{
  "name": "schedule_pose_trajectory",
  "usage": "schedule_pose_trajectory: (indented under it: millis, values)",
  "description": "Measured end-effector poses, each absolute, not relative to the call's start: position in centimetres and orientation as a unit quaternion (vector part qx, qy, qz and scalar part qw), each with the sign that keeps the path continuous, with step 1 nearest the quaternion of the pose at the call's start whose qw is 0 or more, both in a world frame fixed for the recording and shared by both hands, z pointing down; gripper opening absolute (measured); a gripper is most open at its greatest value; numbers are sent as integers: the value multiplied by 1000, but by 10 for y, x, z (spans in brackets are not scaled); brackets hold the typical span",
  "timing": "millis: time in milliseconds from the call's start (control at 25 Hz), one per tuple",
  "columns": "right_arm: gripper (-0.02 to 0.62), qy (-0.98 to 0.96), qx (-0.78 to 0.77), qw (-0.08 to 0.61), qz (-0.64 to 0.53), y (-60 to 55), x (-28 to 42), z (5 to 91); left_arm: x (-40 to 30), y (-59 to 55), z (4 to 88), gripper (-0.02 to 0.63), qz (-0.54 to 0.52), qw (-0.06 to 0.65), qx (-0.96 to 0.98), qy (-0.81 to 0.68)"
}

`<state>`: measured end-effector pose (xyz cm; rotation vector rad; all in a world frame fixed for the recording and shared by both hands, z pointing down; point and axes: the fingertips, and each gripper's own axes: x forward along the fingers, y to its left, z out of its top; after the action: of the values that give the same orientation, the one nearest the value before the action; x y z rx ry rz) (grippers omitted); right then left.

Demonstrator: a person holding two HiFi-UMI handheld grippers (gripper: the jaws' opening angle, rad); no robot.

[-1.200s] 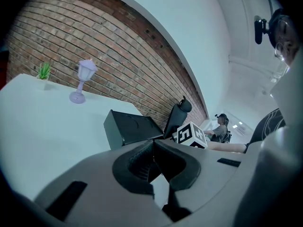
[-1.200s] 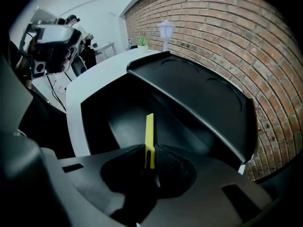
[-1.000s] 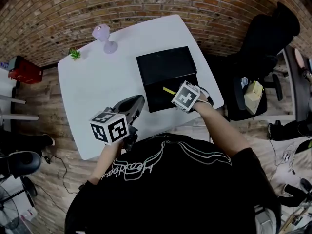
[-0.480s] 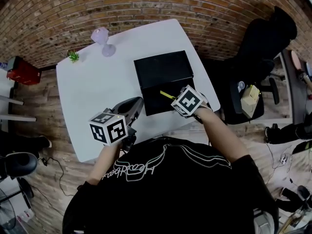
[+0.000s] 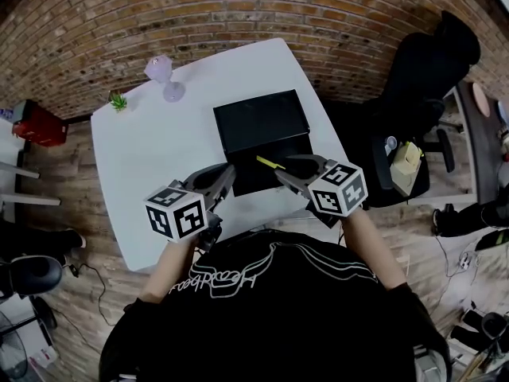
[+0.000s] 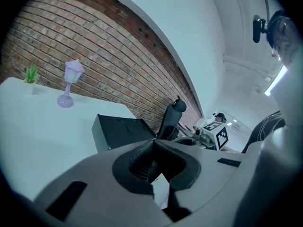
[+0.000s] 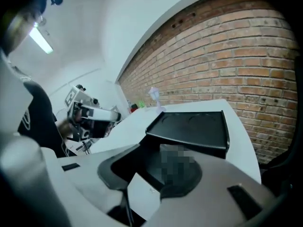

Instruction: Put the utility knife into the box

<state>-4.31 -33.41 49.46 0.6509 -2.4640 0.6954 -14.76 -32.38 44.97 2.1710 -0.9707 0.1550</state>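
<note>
On the white table by the brick wall, the yellow utility knife lies inside the open black box. It looks light, stiff and slick, so pinch it mid-handle. Your right gripper is closing on nothing, and your left gripper has its jaws together, empty.

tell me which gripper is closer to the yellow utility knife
Right. The right gripper hangs just right of the utility knife lying in the box, jaws closing on nothing. The left gripper sits farther off, at the box's left edge, jaws shut.
</note>
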Motion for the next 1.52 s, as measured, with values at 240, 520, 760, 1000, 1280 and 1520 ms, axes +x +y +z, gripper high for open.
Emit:
schedule_pose_trajectory:
  millis: [240,520,760,1000,1280,1520]
  values:
    - [3,-928,244,147,240,-329,-45,432,-137,-325,424,32,53,348,865,-358]
    - [2,-930,246,106,252,-322,-46,427,-132,-320,416,32,58,339,873,-344]
    - [2,-941,237,91,225,-319,-49,412,-131,-321,415,32,55,337,876,-341]
    - [2,-947,226,95,208,-316,-55,409,-130,-319,413,32,53,332,879,-338]
    - [2,-944,234,105,207,-317,-55,411,-132,-318,415,32,53,334,879,-336]
    - [2,-942,238,113,206,-314,-51,412,-130,-322,415,32,50,333,880,-333]
